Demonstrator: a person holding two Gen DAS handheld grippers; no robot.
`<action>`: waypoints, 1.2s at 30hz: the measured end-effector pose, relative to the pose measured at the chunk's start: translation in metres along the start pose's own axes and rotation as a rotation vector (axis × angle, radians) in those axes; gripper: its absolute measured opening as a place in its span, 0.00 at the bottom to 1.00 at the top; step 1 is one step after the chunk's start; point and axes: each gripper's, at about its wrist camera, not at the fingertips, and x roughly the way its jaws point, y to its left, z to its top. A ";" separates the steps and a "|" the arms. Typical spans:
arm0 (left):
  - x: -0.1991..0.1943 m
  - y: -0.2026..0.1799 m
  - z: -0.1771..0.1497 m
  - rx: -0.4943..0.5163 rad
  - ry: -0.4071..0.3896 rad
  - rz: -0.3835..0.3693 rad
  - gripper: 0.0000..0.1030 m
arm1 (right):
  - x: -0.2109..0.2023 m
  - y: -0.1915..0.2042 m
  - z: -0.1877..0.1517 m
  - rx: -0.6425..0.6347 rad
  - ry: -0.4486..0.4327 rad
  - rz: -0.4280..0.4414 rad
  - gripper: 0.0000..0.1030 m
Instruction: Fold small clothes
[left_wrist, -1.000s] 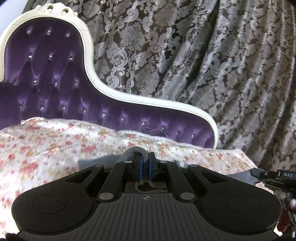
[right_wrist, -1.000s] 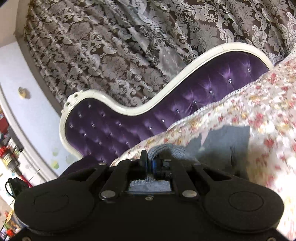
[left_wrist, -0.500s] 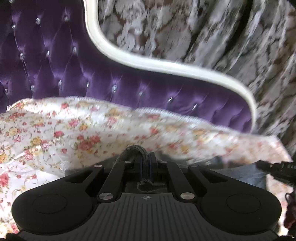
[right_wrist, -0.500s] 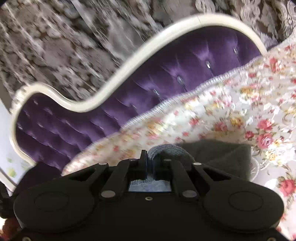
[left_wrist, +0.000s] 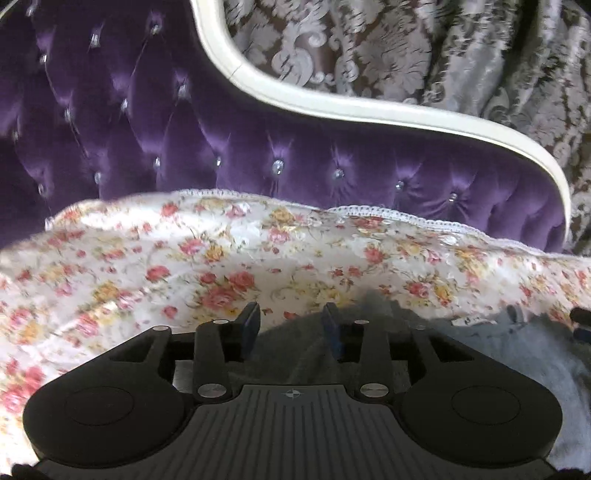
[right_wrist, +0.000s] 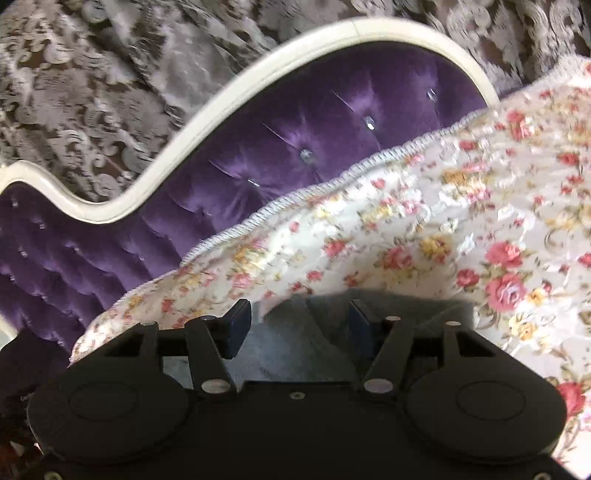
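Note:
A small grey knitted garment lies on the floral bedspread, running off to the right in the left wrist view. My left gripper hovers just over its left end, jaws opening, the dark cloth lying beneath and between the blue pads without being pinched. In the right wrist view the same grey garment lies under my right gripper, whose jaws are also opening, wider apart, with the cloth loose below them. The tip of the right gripper peeks in at the far right edge of the left wrist view.
A purple tufted headboard with a cream curved frame rises behind the bed. Grey damask curtains hang behind it. The floral bedspread has a white braided edge against the headboard.
Both grippers came down and forward towards the bedspread near the headboard. Both were shut on the grey garment; their jaws have now parted and the cloth rests on the bed.

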 end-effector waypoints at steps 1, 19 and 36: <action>-0.008 -0.003 -0.002 0.022 -0.006 -0.003 0.39 | -0.005 0.005 -0.001 -0.023 -0.004 0.006 0.62; -0.007 -0.028 -0.062 0.190 0.073 -0.052 0.49 | 0.019 0.091 -0.067 -0.588 0.122 -0.123 0.67; -0.008 -0.032 -0.064 0.226 0.089 -0.047 0.49 | 0.013 0.124 -0.101 -0.722 0.108 -0.124 0.82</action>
